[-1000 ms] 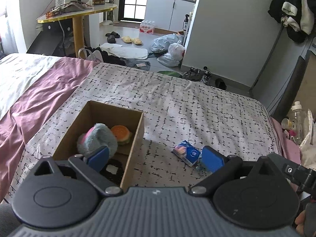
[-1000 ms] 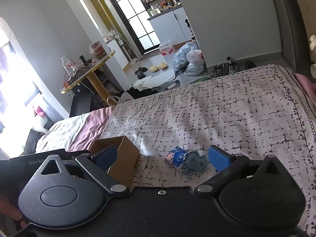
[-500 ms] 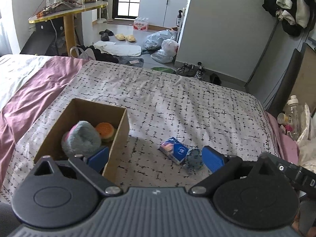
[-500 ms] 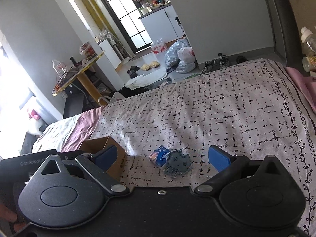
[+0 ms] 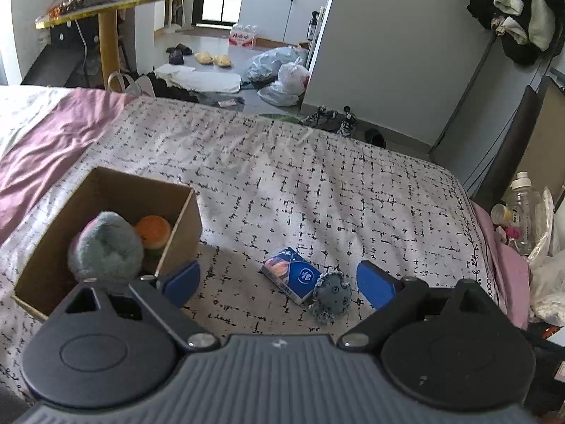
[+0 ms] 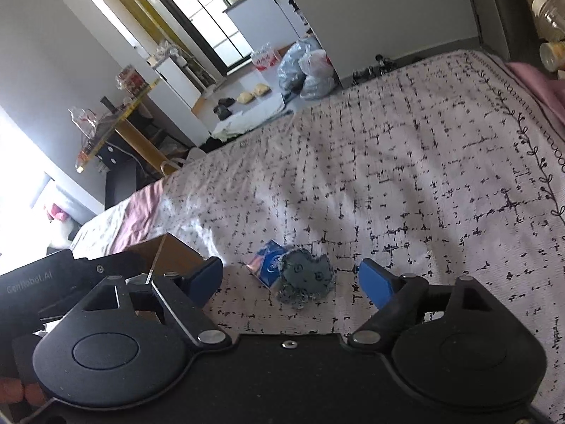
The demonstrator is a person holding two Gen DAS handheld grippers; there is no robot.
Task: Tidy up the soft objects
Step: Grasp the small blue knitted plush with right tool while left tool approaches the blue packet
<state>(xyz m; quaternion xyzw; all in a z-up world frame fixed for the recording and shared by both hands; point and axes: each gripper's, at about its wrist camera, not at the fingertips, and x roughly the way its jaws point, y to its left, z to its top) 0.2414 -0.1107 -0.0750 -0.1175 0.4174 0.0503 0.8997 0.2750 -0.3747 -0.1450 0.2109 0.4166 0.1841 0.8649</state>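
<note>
A brown cardboard box (image 5: 183,226) sits on the patterned bedspread at the left; in it lie a grey-pink plush (image 5: 106,245) and an orange soft burger toy (image 5: 152,230). A blue tissue pack (image 5: 291,275) and a grey-blue soft toy (image 5: 331,296) lie together on the bed. My left gripper (image 5: 279,282) is open and empty, above them. My right gripper (image 6: 291,282) is open and empty, with the grey-blue toy (image 6: 305,277) and tissue pack (image 6: 265,261) between its fingers' line of sight. The box corner (image 6: 173,256) shows at its left.
The bed edge drops to a floor with bags (image 5: 282,77), slippers and shoes. Bottles (image 5: 526,208) and clutter stand at the bed's right side. A pink sheet (image 5: 53,137) covers the bed's left. A yellow table (image 5: 106,0) stands far left.
Both grippers have moved so the tissue pack and grey-blue toy sit more centred between the fingers. The left view has shifted right, away from the box. Both stay open.
</note>
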